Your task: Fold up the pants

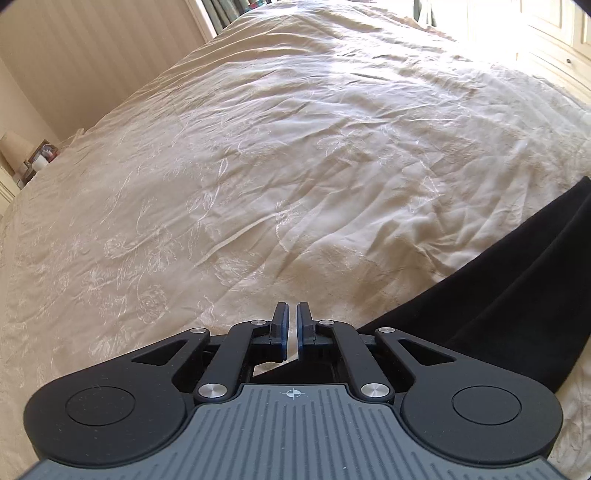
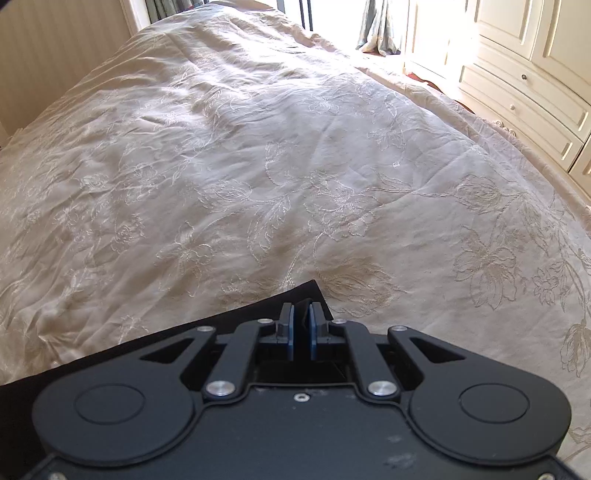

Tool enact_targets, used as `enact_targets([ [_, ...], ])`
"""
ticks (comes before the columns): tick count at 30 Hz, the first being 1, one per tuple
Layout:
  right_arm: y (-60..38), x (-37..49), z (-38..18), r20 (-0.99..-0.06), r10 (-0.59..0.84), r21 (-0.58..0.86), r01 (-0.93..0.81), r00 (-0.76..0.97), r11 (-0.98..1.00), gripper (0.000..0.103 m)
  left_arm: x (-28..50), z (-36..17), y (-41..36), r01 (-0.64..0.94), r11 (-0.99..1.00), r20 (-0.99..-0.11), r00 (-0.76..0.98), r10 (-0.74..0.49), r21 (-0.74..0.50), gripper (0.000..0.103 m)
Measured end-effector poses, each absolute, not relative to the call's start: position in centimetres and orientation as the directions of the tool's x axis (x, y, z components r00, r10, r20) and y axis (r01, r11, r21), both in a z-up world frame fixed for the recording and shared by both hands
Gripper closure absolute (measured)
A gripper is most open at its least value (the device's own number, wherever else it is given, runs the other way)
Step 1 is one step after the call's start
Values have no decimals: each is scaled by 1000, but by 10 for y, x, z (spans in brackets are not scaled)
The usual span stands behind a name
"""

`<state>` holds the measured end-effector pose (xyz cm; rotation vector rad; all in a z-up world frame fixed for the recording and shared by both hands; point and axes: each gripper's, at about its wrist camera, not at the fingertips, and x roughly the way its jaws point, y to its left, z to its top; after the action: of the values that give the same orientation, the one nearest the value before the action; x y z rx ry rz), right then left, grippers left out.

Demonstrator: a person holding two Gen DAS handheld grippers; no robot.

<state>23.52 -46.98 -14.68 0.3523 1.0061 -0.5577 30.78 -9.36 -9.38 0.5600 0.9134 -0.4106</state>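
Note:
The black pants (image 1: 517, 295) lie on the cream bedspread (image 1: 295, 147), stretching from under my left gripper toward the right edge of the left wrist view. My left gripper (image 1: 292, 325) has its jaws nearly closed with a narrow gap and nothing visible between them, at the pants' near edge. In the right wrist view my right gripper (image 2: 302, 325) is shut on a pinch of the black pants (image 2: 258, 306) near a corner of the fabric, which spreads out to the lower left.
The embroidered bedspread (image 2: 295, 166) covers the wide bed. White drawers and cupboards (image 2: 535, 74) stand to the right of the bed. A bedside table with a lamp (image 1: 16, 147) is at the far left. Curtains (image 2: 380, 26) hang at the back.

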Motion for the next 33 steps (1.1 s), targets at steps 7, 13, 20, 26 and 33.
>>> enact_targets([
  [7,-473,238,-169,-891,-276,-11,589,361,808,94,283,-112,-79,544,803,-881,471,-50,245,97],
  [13,-469,239,-170,-887,-285,-29,573,363,819,94,253,-109,-34,434,873,-904,428,16,221,96],
  [20,-468,235,-162,-880,-269,-2,564,391,825,93,229,-103,6,429,848,-894,434,111,313,92],
  [26,-464,227,-152,-860,-310,-17,585,404,811,84,221,-88,24,368,867,-880,451,148,334,92],
  [33,-414,221,-122,-819,-238,15,435,522,900,79,196,-78,37,292,894,-865,469,178,341,92],
])
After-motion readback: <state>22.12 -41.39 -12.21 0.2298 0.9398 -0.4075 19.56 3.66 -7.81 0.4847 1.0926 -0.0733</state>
